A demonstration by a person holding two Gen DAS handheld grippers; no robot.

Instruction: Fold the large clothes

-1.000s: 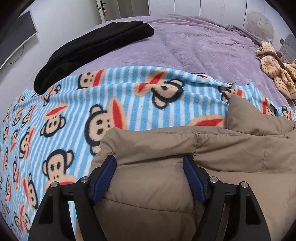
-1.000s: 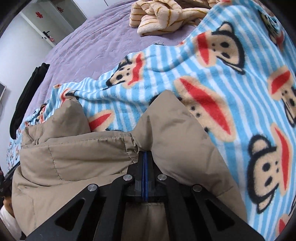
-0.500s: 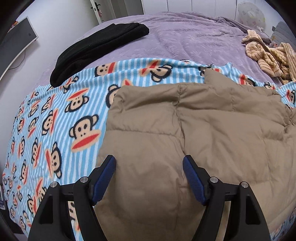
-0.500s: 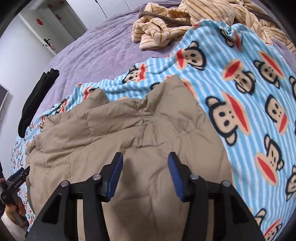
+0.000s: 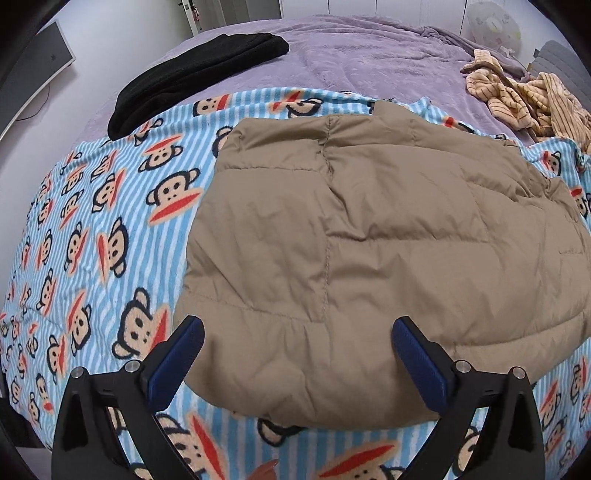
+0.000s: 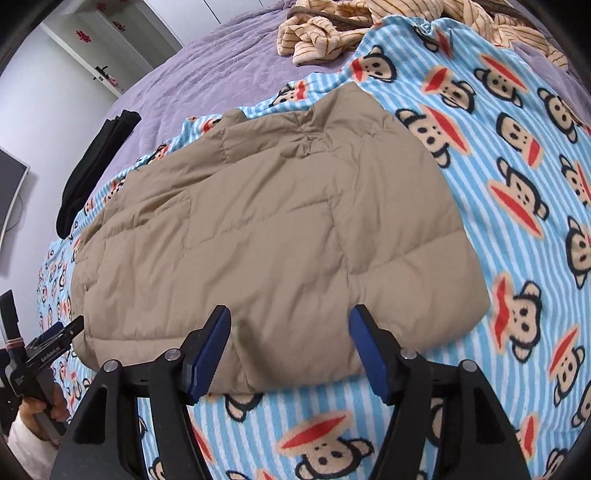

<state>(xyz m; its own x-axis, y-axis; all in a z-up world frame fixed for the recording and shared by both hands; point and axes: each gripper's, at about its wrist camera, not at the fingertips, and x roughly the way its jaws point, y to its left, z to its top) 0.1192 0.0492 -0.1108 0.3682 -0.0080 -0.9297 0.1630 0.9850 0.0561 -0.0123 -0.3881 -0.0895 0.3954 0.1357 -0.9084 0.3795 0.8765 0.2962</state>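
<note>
A tan puffy jacket (image 5: pixel 369 251) (image 6: pixel 266 229) lies folded on a blue striped monkey-print blanket (image 5: pixel 92 229) (image 6: pixel 517 184). My left gripper (image 5: pixel 295 332) hovers above the jacket's near edge, its jaws opening wide, pads clear of the fabric. Over the same near edge hangs my right gripper (image 6: pixel 290 317), jaws also opening, nothing pressed between the pads. In the right wrist view the left gripper (image 6: pixel 70 326) shows at the lower left, held by a hand (image 6: pixel 48 402).
The blanket covers a purple bedspread (image 5: pixel 369 59) (image 6: pixel 221 74). A folded black garment (image 5: pixel 199 70) (image 6: pixel 96 162) lies at the far left, a crumpled tan striped garment (image 5: pixel 524 99) (image 6: pixel 332 33) at the far right. White wardrobe doors and a monitor stand beyond.
The right gripper, shut on the jacket's corner before, let go and opened. Both grippers pulled back toward the near edge and rose; the jacket now lies flat and folded.
</note>
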